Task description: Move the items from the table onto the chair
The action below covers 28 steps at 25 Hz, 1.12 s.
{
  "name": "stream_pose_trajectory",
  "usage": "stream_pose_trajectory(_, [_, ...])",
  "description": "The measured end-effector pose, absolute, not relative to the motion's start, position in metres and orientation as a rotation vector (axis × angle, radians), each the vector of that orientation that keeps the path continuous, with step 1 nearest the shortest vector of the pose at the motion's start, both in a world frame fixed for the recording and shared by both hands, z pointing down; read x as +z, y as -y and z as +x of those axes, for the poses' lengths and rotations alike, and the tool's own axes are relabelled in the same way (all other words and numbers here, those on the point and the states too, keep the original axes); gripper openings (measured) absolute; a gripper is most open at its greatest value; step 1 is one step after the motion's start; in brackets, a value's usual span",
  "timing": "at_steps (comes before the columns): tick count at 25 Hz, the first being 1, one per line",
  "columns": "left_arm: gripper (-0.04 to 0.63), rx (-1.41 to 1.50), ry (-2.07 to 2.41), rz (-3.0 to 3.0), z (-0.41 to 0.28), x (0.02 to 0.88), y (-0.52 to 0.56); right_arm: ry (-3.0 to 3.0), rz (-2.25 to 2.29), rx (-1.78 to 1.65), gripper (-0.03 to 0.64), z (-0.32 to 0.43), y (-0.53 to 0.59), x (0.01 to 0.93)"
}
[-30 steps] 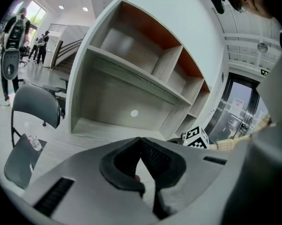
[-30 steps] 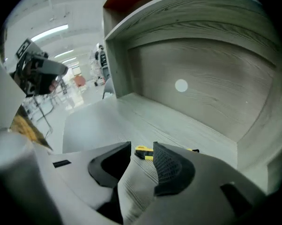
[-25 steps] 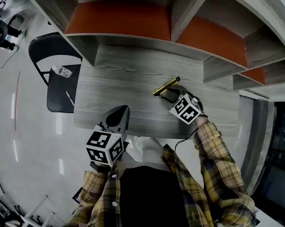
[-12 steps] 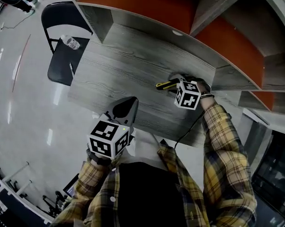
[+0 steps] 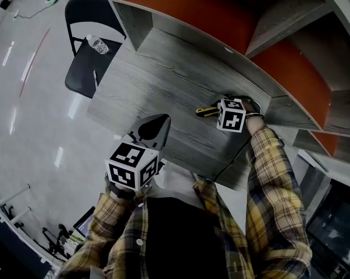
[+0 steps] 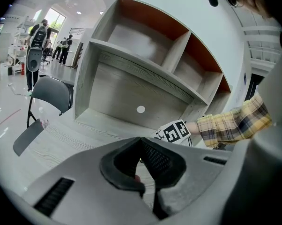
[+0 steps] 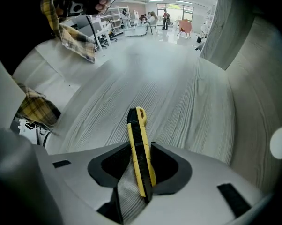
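A yellow-and-black utility knife [image 5: 205,110] lies on the grey wood table [image 5: 157,74] near its back right. In the right gripper view the knife [image 7: 140,153] runs lengthwise between the jaws of my right gripper [image 7: 142,143], with a strip of table showing beside it. Those jaws are closing and do not clamp it. My right gripper [image 5: 214,110] points left along the knife. My left gripper [image 5: 158,122] hovers over the table's front edge, its tips together with nothing in them [image 6: 141,138]. On the black chair [image 5: 81,77] at the far left lie a clear bottle [image 5: 98,44] and a pen [image 5: 95,77].
A wooden shelf unit with orange back panels [image 5: 221,16] rises along the table's far side. The chair [image 6: 49,90] stands on a shiny white floor [image 5: 29,115] to the left of the table. People and equipment stand far off in the hall.
My right gripper has slid forward over the knife, so less of it shows ahead of the marker cube. The head camera has swung, shifting the table in view. The left gripper has stayed put.
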<state>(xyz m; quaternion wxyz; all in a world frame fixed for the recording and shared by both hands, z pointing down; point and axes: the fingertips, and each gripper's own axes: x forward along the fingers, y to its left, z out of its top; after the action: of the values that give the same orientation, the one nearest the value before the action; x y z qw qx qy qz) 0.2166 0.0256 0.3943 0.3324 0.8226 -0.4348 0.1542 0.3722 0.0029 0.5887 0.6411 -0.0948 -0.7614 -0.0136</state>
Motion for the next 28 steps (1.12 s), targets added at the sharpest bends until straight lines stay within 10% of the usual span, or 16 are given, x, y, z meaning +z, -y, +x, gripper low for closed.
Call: stream_pose_trajectory(28, [0.003,0.341,1.065,2.222,0.127,0.372,-0.004,2.171,0.587,0.774,0.127,0.249,-0.001,0.483])
